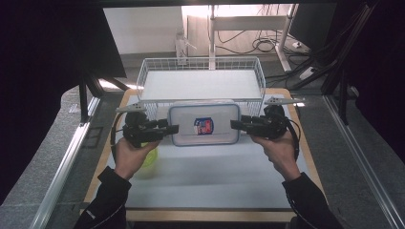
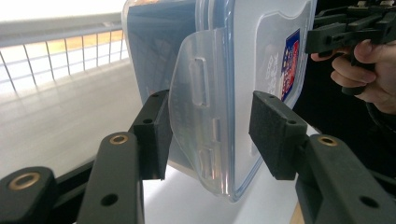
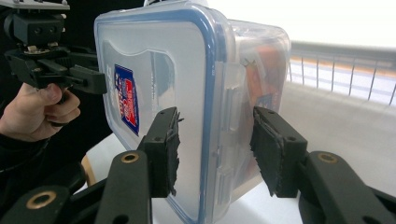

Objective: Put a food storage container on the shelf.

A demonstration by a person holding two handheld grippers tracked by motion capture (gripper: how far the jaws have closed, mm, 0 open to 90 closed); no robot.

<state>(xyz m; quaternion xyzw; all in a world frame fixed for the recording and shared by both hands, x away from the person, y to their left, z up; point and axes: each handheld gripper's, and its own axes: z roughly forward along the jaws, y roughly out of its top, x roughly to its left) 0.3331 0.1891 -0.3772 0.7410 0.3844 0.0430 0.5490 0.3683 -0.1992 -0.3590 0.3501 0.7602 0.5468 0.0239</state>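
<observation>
Your left gripper [image 1: 173, 129] and right gripper [image 1: 235, 124] each clamp one end of the clear lidded container [image 1: 204, 124] — you hold it above the surface [image 1: 215, 171], before the wire basket [image 1: 200, 64].

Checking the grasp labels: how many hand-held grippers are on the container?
2. The left hand-held gripper clamps the container at its left end, the right hand-held gripper at its right end, in front of the wire basket.
</observation>
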